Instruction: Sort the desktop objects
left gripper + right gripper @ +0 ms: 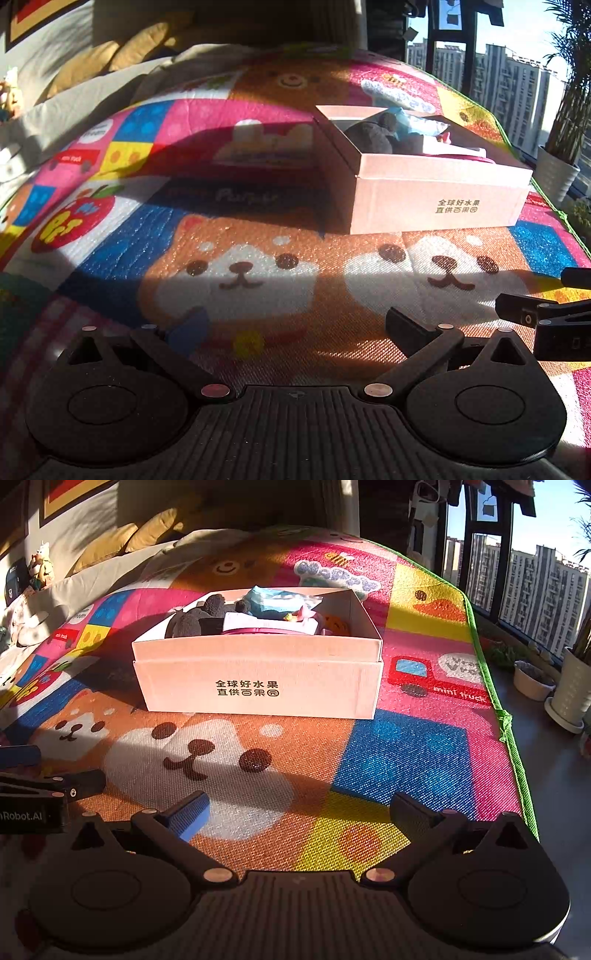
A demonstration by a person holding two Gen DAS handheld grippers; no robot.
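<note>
You're hovering both tools, left [295, 325] and right [299, 812], spread wide and empty, everything sitting packed in the cardboard box [258, 672].

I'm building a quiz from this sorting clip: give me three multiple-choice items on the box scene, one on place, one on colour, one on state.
1. Where does the pale pink cardboard box stand?
A. on the colourful cartoon play mat
B. on the grey floor by the plant pots
C. on the yellow cushions

2. What colour is the soft plush toy at the box's left end?
A. bright yellow
B. dark grey
C. green

3. How are the two grippers?
A. both shut on things
B. left shut on a toy, right open
C. both open and empty

Answers:
1 A, the box sits flat on the printed mat.
2 B, the plush looks dark grey beside a light blue packet.
3 C, the left gripper and the right gripper each have fingers spread with only mat between.
</note>
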